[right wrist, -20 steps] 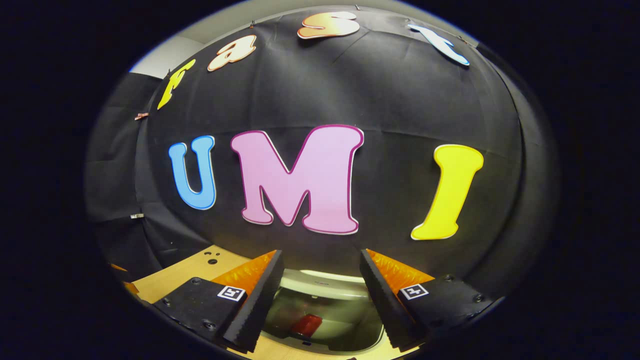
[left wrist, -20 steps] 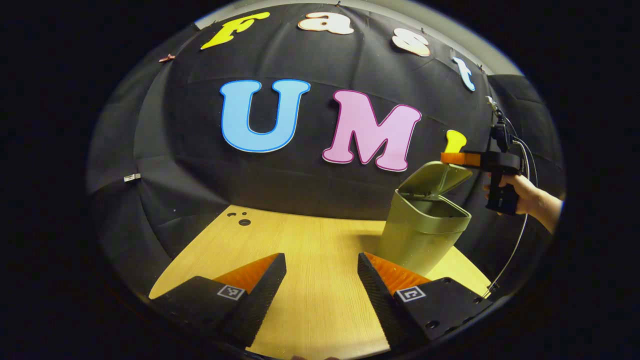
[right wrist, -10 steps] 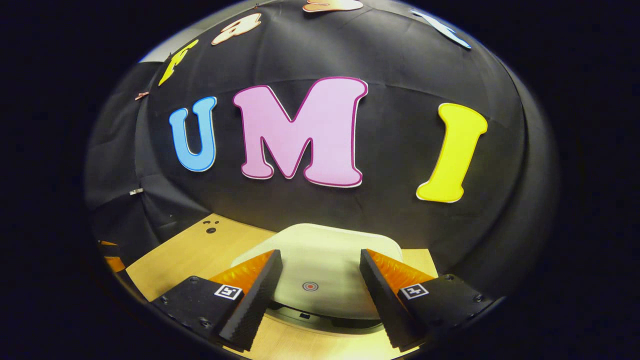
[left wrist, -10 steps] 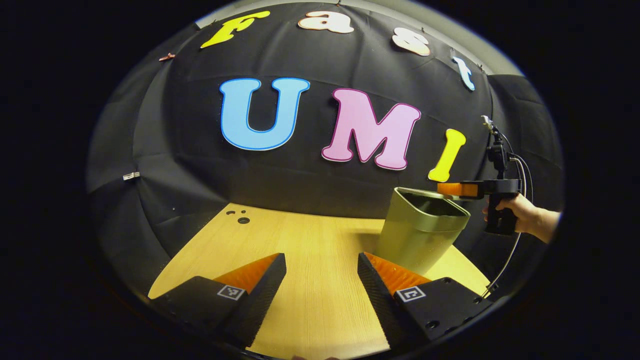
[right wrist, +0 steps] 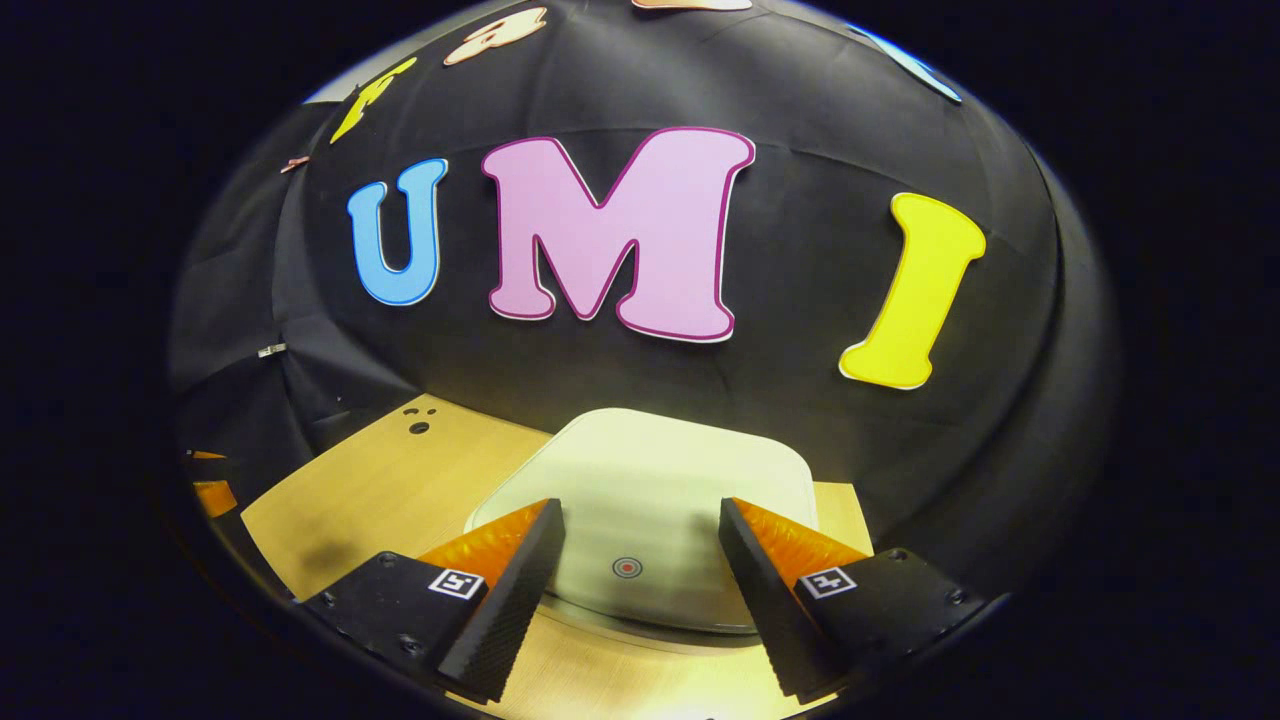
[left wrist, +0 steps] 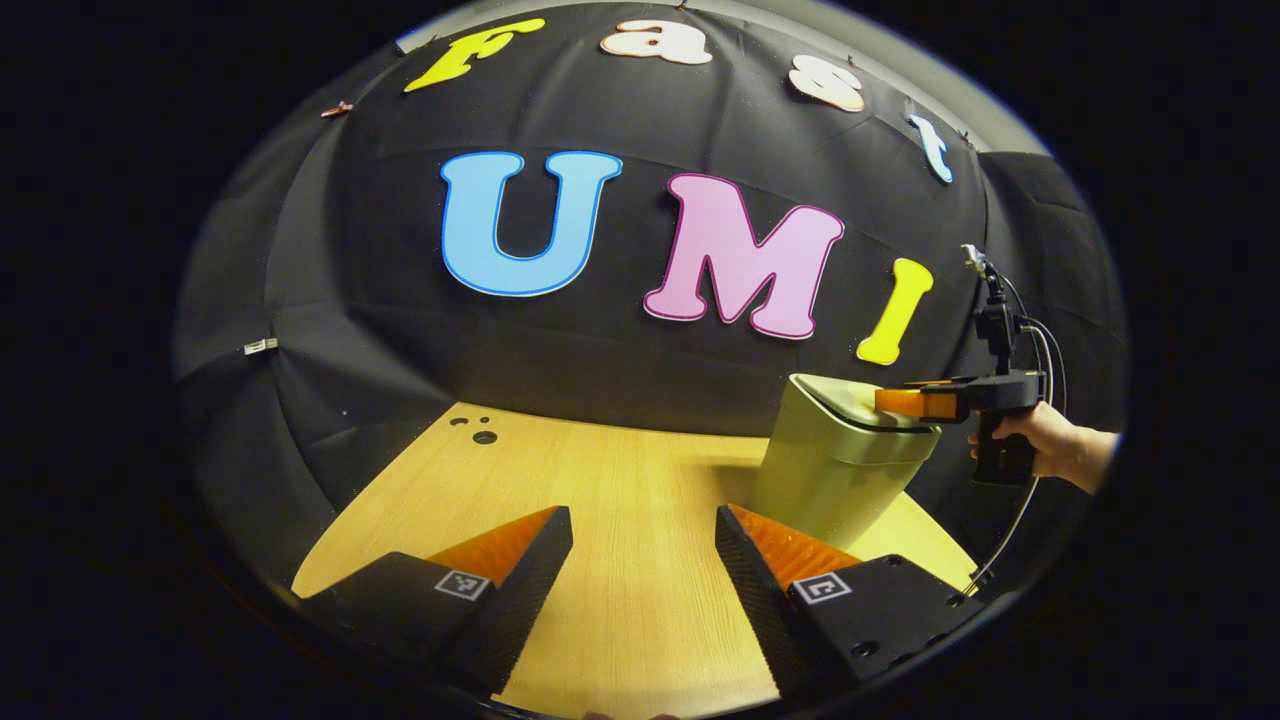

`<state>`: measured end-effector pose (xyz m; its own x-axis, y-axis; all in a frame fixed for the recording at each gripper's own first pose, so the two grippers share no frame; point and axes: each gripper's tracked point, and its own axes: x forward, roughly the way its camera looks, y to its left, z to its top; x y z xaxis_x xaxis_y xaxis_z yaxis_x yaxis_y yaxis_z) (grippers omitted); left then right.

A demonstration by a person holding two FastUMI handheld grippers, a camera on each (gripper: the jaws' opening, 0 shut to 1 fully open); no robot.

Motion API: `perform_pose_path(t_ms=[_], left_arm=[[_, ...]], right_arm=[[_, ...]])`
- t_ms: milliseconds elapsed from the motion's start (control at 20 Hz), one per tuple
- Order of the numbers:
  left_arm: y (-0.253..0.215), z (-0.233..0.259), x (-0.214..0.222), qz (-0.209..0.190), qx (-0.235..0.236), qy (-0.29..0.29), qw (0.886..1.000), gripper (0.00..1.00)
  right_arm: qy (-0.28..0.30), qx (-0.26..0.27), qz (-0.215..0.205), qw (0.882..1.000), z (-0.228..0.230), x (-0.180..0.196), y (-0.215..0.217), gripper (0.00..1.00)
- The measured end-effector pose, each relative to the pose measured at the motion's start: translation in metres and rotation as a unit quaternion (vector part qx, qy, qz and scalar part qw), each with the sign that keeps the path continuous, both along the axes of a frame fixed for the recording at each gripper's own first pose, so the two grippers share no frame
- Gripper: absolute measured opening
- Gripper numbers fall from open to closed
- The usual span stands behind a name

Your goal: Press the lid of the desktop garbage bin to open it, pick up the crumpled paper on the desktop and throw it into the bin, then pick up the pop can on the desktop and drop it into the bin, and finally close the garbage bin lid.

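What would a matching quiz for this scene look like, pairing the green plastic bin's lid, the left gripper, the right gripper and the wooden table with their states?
Things:
1. pale green bin lid
2. left gripper
3. right gripper
4. light wooden table

States:
A. open, over the bare tabletop
B. down flat on the bin
C. bears the green plastic bin
D. open, over the lid

Pairs: 1-B, 2-A, 3-D, 4-C

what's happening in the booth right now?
A person holds a gripper in each hand at a wooden table. The right gripper, jaws open, sits over the lid of the green bin, which looks down and about shut. The left gripper hangs open over bare tabletop, holding nothing.
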<state>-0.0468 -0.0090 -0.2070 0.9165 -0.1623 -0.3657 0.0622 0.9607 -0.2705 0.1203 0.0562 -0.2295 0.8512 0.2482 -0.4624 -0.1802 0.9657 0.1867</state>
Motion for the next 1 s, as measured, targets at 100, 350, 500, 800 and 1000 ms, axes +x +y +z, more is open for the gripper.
perform_pose_path(t_ms=[100,350,500,800,1000], left_arm=[[0.000,-0.001,0.001,-0.001,0.001,0.001,1.000,0.94],[0.001,-0.005,0.001,0.001,0.000,0.006,1.000,0.94],[0.003,-0.007,0.003,0.005,-0.009,0.009,1.000,0.94],[0.002,-0.003,0.007,0.007,-0.020,0.004,1.000,0.94],[0.001,-0.006,0.005,0.003,-0.018,0.007,1.000,0.95]], right_arm=[[0.010,0.010,-0.003,1.000,-0.003,-0.001,0.000,0.98],[0.023,0.041,-0.008,0.999,-0.010,-0.003,0.002,0.99],[0.025,0.034,-0.004,0.999,-0.012,-0.003,0.003,0.99],[-0.001,0.042,-0.012,0.999,-0.006,-0.003,0.002,1.00],[-0.019,0.021,-0.009,1.000,-0.002,-0.007,-0.001,0.98]])
